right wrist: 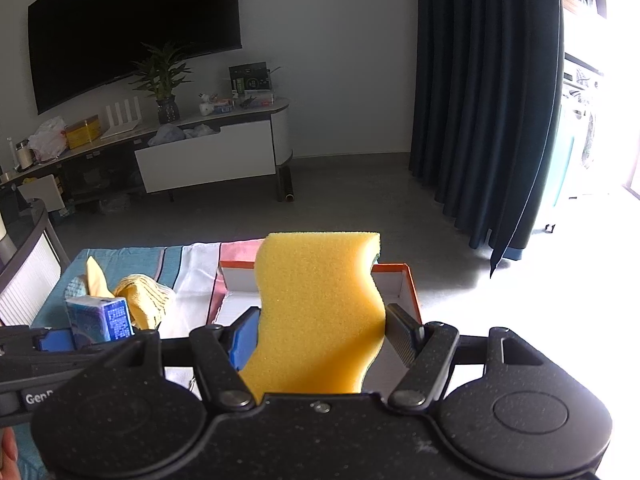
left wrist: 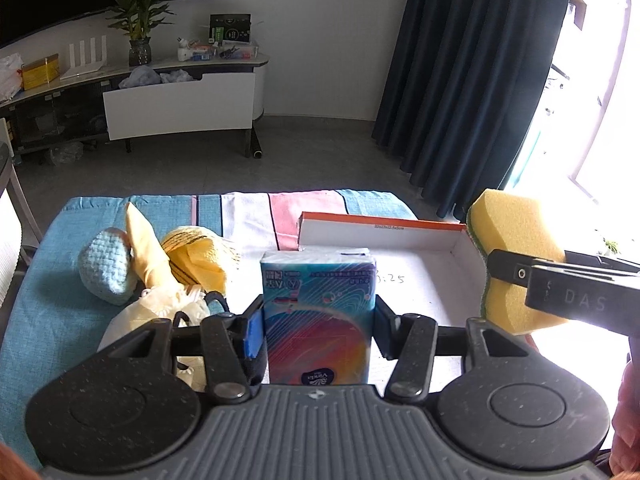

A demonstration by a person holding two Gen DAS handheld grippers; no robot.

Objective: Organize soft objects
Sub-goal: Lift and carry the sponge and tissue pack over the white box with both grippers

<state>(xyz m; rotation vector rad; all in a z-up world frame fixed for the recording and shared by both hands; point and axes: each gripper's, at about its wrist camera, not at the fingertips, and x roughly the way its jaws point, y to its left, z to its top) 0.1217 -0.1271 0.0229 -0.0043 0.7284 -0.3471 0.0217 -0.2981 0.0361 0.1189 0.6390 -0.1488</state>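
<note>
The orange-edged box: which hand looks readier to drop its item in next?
Probably the left. The left gripper holds its tissue pack directly before the box's open white floor, while the right gripper's sponge hangs at the box's right edge.

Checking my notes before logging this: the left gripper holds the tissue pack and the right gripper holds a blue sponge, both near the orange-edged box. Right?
Not quite: the sponge in the right gripper is yellow, as the right wrist view shows. The left gripper does hold the tissue pack, near the orange-edged box.
</note>
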